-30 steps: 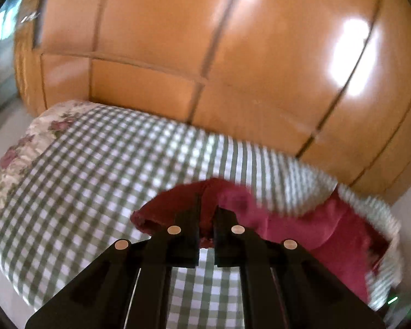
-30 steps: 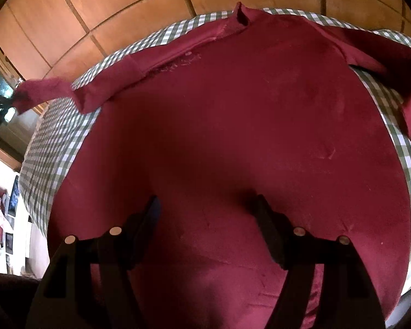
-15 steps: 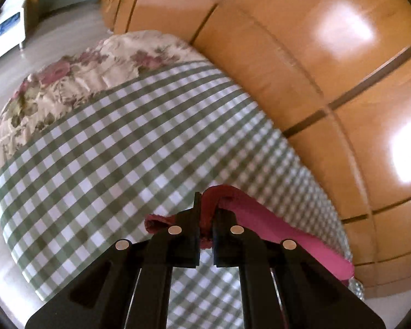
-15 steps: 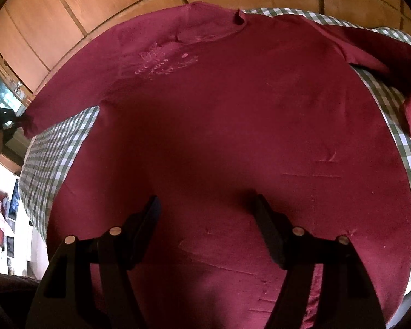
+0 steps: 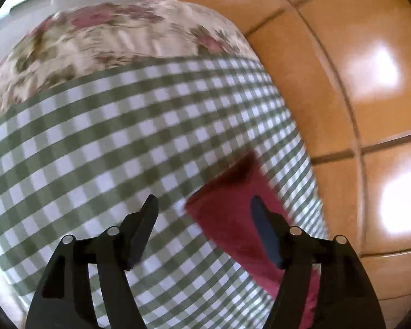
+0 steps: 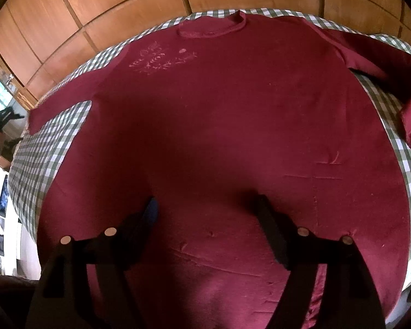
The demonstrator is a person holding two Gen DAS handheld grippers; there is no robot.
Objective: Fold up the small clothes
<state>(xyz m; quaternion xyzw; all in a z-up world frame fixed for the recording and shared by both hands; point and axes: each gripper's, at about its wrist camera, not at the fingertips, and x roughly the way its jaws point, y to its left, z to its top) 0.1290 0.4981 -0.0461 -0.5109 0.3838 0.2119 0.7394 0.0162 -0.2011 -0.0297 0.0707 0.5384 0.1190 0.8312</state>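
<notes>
The shirt (image 6: 219,137) lies flat on the checked cloth (image 5: 96,150), its hem cut off below. The left tool (image 5: 204,205) is opening over the blurred sleeve (image 5: 233,213), gripping nothing. The right tool (image 6: 207,205) is opening above the shirt, holding nothing.

I'm in a home – a bedroom, prob. Under me is a bed (image 5: 101,142) w/ a green-and-white checked sheet (image 6: 52,142), and a floral quilt (image 5: 117,41) sits at its far end. Glossy wood-panelled wardrobe doors (image 5: 356,87) run right alongside the bed. Past the bed's left edge – pale wall w/ small pictures (image 6: 1,200) pinned up. Domestic stuff, no work kit.
</notes>
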